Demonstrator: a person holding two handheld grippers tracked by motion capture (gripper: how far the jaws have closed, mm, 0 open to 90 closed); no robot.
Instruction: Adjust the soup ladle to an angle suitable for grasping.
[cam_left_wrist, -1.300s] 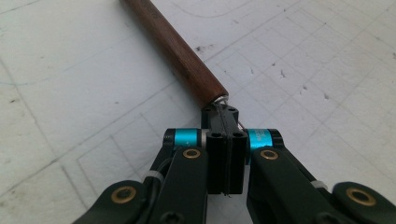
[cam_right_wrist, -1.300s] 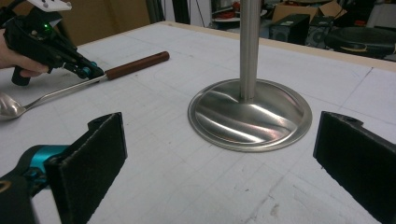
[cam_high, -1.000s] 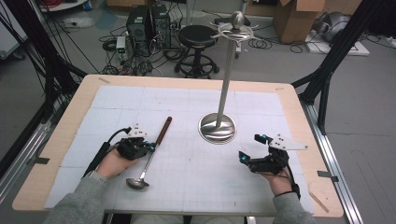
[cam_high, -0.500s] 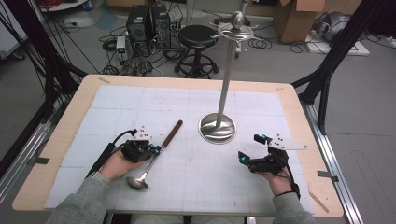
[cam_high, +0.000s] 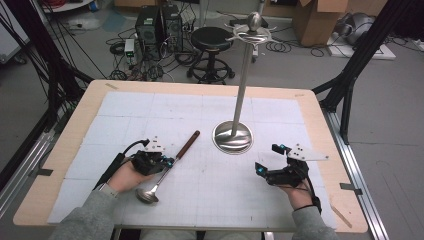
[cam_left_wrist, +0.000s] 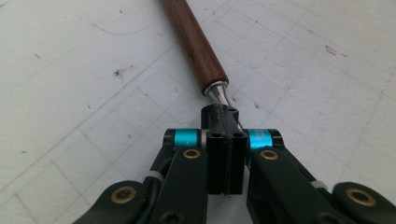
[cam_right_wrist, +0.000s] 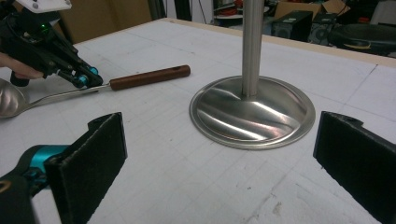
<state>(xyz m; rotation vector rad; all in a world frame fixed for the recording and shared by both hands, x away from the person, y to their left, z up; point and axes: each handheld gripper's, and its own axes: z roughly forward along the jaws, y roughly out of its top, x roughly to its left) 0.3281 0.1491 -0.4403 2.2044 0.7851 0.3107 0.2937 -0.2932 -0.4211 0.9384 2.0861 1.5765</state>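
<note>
From the high view, the ladle (cam_high: 167, 166) lies toward the worktop's (cam_high: 310, 107) near-left corner, with the left tool (cam_high: 169, 162) clamped on its metal shaft and the right tool (cam_high: 266, 161) gaping wide with nothing in it. The left gripper view adds the wooden handle (cam_left_wrist: 194, 44) up close. The right gripper view catches the stand's base (cam_right_wrist: 252, 112) between its spread pads.

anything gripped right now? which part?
Left gripper is shut on the ladle, on its metal shaft just below the wooden handle. Right gripper open, empty.
</note>
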